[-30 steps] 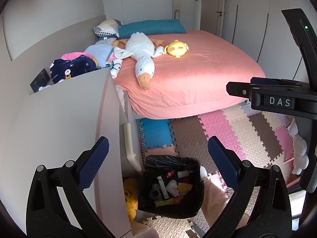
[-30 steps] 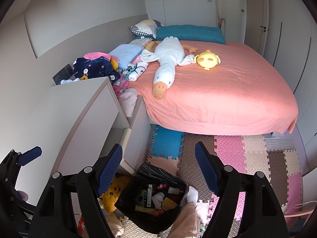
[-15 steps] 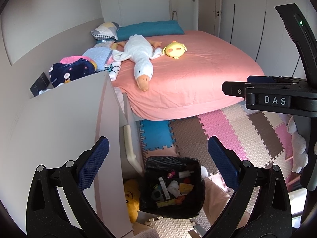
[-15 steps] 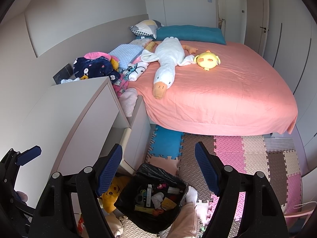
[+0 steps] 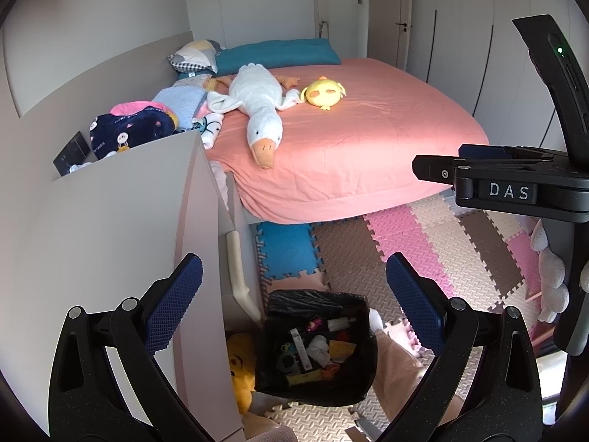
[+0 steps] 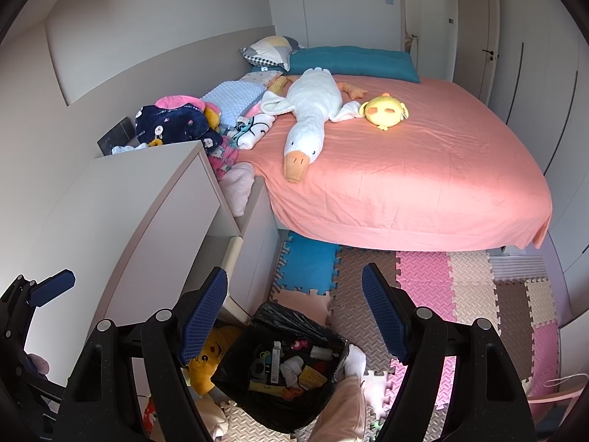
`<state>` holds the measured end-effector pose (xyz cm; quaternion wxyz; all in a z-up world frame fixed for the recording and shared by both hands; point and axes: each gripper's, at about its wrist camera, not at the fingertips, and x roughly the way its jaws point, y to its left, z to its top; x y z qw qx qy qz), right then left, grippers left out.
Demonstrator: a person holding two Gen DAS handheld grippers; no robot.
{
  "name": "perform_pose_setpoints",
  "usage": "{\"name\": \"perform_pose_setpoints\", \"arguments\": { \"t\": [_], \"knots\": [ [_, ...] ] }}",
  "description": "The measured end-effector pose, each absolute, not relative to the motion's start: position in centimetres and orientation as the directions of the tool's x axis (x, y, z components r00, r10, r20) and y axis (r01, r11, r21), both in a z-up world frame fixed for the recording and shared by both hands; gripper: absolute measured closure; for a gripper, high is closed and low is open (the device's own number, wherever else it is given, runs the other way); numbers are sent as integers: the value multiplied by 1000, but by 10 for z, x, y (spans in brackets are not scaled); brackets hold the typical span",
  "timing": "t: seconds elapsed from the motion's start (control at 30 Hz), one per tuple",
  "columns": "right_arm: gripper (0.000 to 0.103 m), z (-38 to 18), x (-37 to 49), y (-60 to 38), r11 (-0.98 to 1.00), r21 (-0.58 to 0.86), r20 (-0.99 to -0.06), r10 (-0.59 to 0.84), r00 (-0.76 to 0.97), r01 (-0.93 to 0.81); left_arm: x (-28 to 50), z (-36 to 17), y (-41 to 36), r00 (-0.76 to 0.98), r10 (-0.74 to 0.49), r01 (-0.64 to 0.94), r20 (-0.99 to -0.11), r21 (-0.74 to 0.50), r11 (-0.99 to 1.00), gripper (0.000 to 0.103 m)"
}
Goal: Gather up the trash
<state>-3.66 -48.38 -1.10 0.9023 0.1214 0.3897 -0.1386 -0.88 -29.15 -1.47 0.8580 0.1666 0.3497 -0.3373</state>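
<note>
A black bag-lined trash bin (image 5: 305, 299) stands on the foam floor mat below both grippers, with several bits of trash in it: wrappers, crumpled tissue, a yellow packet. The right wrist view shows the same bin (image 6: 294, 318) low in the middle. My left gripper (image 5: 293, 272) hangs above the bin, open, with nothing between its blue pads. My right gripper (image 6: 294, 280) is also open and holds nothing. The right gripper's black body (image 5: 515, 184) crosses the right edge of the left wrist view. A blue pad of the left gripper (image 6: 51, 287) shows at the far left of the right wrist view.
A white cabinet (image 5: 110, 239) rises at left, close to the bin. A yellow bear plush (image 6: 210, 353) lies between them. A person's leg (image 5: 397, 364) is beside the bin. Behind is a pink bed (image 6: 423, 169) with a goose plush (image 6: 313, 110) and a yellow chick plush (image 6: 384, 110).
</note>
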Motion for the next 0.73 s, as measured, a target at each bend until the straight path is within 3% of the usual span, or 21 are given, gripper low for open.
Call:
{"name": "perform_pose_setpoints", "arguments": {
  "t": [0.73],
  "knots": [
    [27, -13, -39, -486, 931, 111, -738, -157, 656, 348, -6, -15, -291, 531, -455, 687, -715, 50, 725, 6]
  ]
}}
